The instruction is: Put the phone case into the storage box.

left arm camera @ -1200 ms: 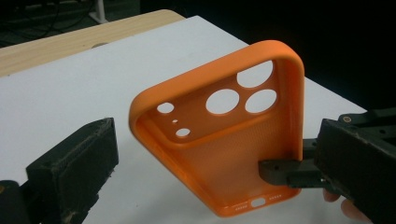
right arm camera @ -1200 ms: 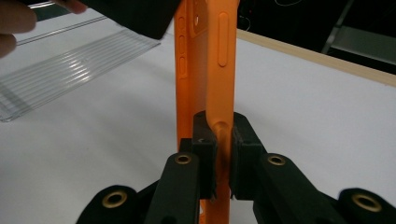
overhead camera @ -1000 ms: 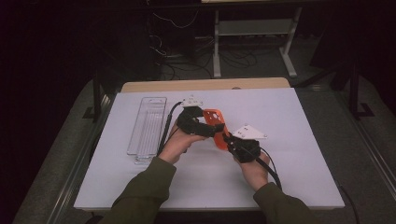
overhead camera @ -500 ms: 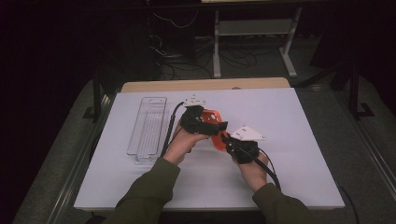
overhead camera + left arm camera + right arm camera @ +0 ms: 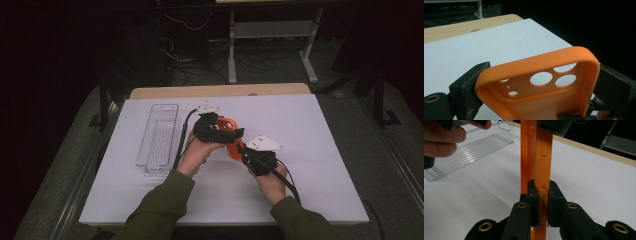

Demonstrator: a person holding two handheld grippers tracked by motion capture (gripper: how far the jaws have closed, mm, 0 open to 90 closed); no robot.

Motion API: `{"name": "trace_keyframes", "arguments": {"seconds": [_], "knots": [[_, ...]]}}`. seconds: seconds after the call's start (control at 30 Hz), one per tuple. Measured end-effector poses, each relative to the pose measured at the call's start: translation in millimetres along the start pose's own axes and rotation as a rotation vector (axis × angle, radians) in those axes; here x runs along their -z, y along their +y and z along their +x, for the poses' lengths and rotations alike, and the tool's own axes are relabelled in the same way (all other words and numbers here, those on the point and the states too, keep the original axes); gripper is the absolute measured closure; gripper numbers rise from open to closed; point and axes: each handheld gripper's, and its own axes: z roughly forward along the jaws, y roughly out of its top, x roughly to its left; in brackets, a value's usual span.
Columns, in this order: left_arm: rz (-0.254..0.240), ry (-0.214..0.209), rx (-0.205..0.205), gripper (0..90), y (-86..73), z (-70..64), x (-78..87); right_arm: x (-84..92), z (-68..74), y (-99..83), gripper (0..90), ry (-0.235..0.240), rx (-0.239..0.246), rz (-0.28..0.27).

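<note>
- My right gripper [image 5: 244, 150] has its jaws clenched on the thin bottom edge of the orange phone case [image 5: 229, 136], holding it above the white counter [image 5: 320, 150].
- My left gripper [image 5: 227, 131] has just been closing its jaws; in the left gripper view they sit against the two long sides of the phone case [image 5: 544, 82] at its camera-hole end, grasping it across its width.
- To the left, apart from my hands, a clear plastic tray [image 5: 157, 137] lies lengthwise on the counter.
</note>
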Motion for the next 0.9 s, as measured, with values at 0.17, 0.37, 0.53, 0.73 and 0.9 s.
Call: {"name": "trace_keyframes", "arguments": {"seconds": [0.17, 0.37, 0.53, 0.73, 0.9], "knots": [[-0.022, -0.007, 0.014, 11.0, 1.0, 0.1, 1.8, 0.0, 0.1, 0.0, 81.2, -0.002, -0.002, 0.002], [-0.021, -0.01, 0.018, 11.9, 0.9, 0.1, 1.9, -0.4, 0.3, -0.5, 81.1, 0.0, 0.008, 0.006], [-0.011, -0.02, 0.013, 12.8, 0.4, 2.2, 1.0, -1.5, 0.2, -0.9, 80.6, 0.005, 0.006, 0.012], [-0.006, -0.029, 0.001, 13.9, 0.7, 2.6, 0.8, -3.1, -1.6, -1.4, 79.6, 0.014, 0.013, 0.026], [0.008, -0.032, -0.01, 14.5, 2.1, 3.3, 1.5, -3.2, -2.9, -1.1, 77.9, 0.031, 0.017, 0.032]]}}
